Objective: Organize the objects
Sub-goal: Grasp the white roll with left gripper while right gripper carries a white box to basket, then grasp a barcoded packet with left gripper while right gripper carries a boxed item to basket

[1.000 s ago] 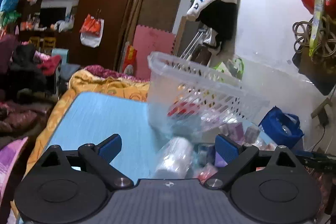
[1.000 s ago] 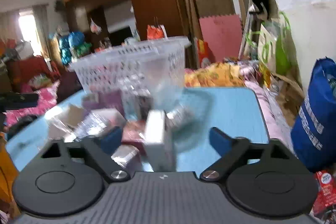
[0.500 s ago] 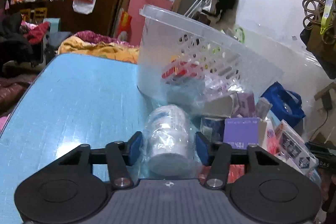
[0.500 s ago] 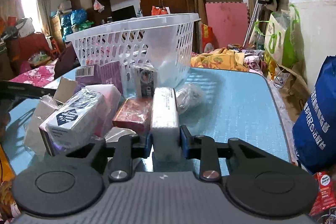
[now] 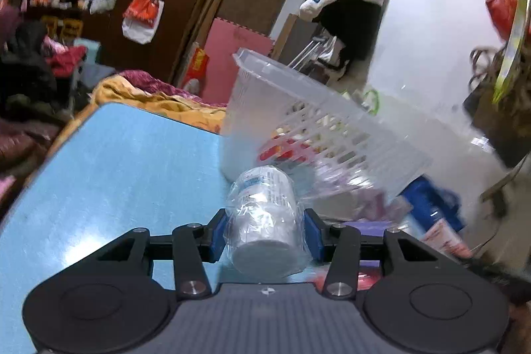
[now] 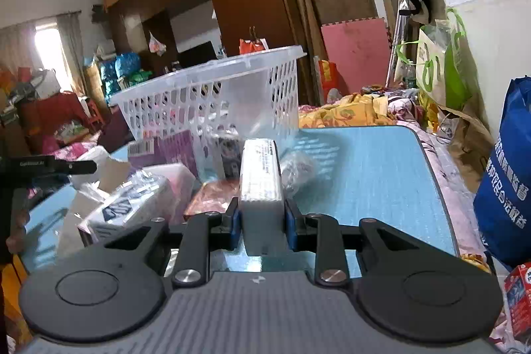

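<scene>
A white pill bottle [image 5: 265,204] wrapped in clear plastic lies between the blue pads of my left gripper [image 5: 265,233]; the jaws are closing and the pads press its sides. It hangs just above the blue table [image 5: 116,171], in front of the white slotted basket [image 5: 332,121]. My right gripper [image 6: 261,219] is shut on a long white box [image 6: 260,175], which points forward over the table [image 6: 365,171] toward the basket [image 6: 205,95]. The basket holds some red and pink packages, blurred behind its slots.
A heap of small boxes lies left of the right gripper: a purple box [image 6: 166,151], a plastic-wrapped box [image 6: 132,204], a red box [image 6: 212,198]. A blue bag [image 6: 507,181] stands beyond the table's right edge. Bare tabletop shows right of the white box.
Both grippers went from open to closed, the left around the wrapped bottle and the right around the white box. The left view has since tilted and the bottle sits a little higher.
</scene>
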Demonstrator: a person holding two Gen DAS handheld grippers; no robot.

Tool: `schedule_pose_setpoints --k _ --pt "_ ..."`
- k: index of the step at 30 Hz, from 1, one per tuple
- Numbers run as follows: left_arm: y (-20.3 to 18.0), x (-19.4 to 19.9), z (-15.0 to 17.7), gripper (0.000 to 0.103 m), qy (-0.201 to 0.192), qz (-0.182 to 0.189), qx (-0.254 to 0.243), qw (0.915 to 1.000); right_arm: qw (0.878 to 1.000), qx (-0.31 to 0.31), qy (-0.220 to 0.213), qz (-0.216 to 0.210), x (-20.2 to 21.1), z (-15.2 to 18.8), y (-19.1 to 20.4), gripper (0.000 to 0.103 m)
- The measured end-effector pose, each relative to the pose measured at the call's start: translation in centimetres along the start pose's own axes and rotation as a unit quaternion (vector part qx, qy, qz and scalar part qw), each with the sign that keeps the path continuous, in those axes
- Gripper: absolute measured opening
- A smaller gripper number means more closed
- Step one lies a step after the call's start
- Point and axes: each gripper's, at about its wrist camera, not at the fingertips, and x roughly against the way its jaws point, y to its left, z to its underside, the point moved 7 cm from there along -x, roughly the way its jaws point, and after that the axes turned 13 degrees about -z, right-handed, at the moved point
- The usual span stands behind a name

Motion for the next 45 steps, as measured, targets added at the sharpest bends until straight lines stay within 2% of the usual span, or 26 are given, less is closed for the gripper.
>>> schedule_pose_setpoints --k 3,6,10,13,14,17,21,22,24,25,26,28,29,31,34,37,40,42,44,45 --pt "-0.9 1.2 -2.1 0.051 -0.021 0.009 0.011 0.9997 1.0 0.019 -0.024 -0.003 0.9 -2.9 1.6 0.03" --pt "-3.0 2.3 -5.6 0.051 -0.043 0.023 0.013 0.9987 0.997 0.066 -0.039 0.003 1.1 -7.0 4.1 0.03" --pt "-7.2 1.3 -10.9 0.051 -0.042 0.033 0.006 0.9986 0.992 0.126 -0.031 0.014 -1.8 -13.6 7.2 0.03" --pt "-10.3 -1.3 -13.5 0.051 -0.026 0.021 -0.004 0.9995 0.992 0.125 -0.008 0.005 -5.1 -16.0 7.7 0.03" --pt "-11.1 -2.6 -14.1 0.051 -0.015 0.014 -0.005 0.9998 0.993 0.118 0.002 -0.002 -6.2 -16.2 7.6 0.03" --pt "-11.9 -5.1 -14.3 0.051 -0.001 -0.015 -0.017 0.9997 0.991 0.129 0.032 0.022 -9.1 -16.0 6.9 0.03" --pt "-11.2 -7.8 -13.7 0.051 0.018 -0.048 -0.02 0.9985 0.993 0.107 0.055 0.017 -11.6 -15.1 5.2 0.03" --pt "-11.0 -8.4 -13.6 0.052 0.017 -0.05 -0.02 0.9984 0.992 0.108 0.06 0.02 -12.2 -14.9 4.9 0.03" --pt "-10.8 -8.7 -13.5 0.06 0.013 -0.038 -0.022 0.9989 0.99 0.12 0.069 0.027 -13.0 -14.5 4.8 0.033" --pt "-10.7 -8.6 -13.5 0.075 0.013 -0.037 -0.017 0.9991 0.989 0.13 0.064 0.036 -13.0 -14.5 5.0 0.036" --pt "-10.7 -8.2 -13.5 0.088 0.007 -0.04 -0.015 0.9991 0.988 0.135 0.055 0.042 -12.1 -14.6 5.2 0.053" --pt "-10.9 -6.4 -13.5 0.092 -0.024 -0.049 -0.042 0.9976 0.99 0.137 0.024 0.033 -10.1 -14.8 5.9 0.089" --pt "-10.7 -5.4 -13.4 0.092 -0.036 -0.059 -0.053 0.9963 0.99 0.136 0.015 0.026 -8.9 -14.8 6.3 0.095" --pt "-9.9 -2.6 -12.6 0.092 -0.058 -0.077 -0.064 0.9933 0.99 0.143 0.002 0.012 -5.6 -13.3 7.1 0.098" --pt "-8.6 2.5 -9.0 0.092 -0.098 -0.075 -0.095 0.9878 0.991 0.129 -0.024 -0.014 -1.4 -9.6 7.3 0.103" --pt "-7.0 5.7 -3.5 0.092 -0.095 -0.06 -0.112 0.9872 0.995 0.094 -0.018 -0.028 1.1 -4.2 6.7 0.103" --pt "-6.2 7.3 0.9 0.092 -0.086 -0.042 -0.098 0.9905 0.997 0.08 -0.011 -0.02 2.3 -0.1 6.4 0.103" --pt "-6.8 7.9 3.5 0.092 -0.08 -0.025 -0.105 0.991 0.997 0.065 -0.019 -0.03 2.9 1.6 6.5 0.103" --pt "-8.4 7.4 5.3 0.092 -0.066 -0.013 -0.129 0.9893 0.997 0.068 -0.015 -0.038 2.9 2.2 6.9 0.097" --pt "-9.3 7.1 5.7 0.091 -0.063 -0.01 -0.144 0.9876 0.997 0.073 -0.015 -0.035 2.7 1.9 7.1 0.085"
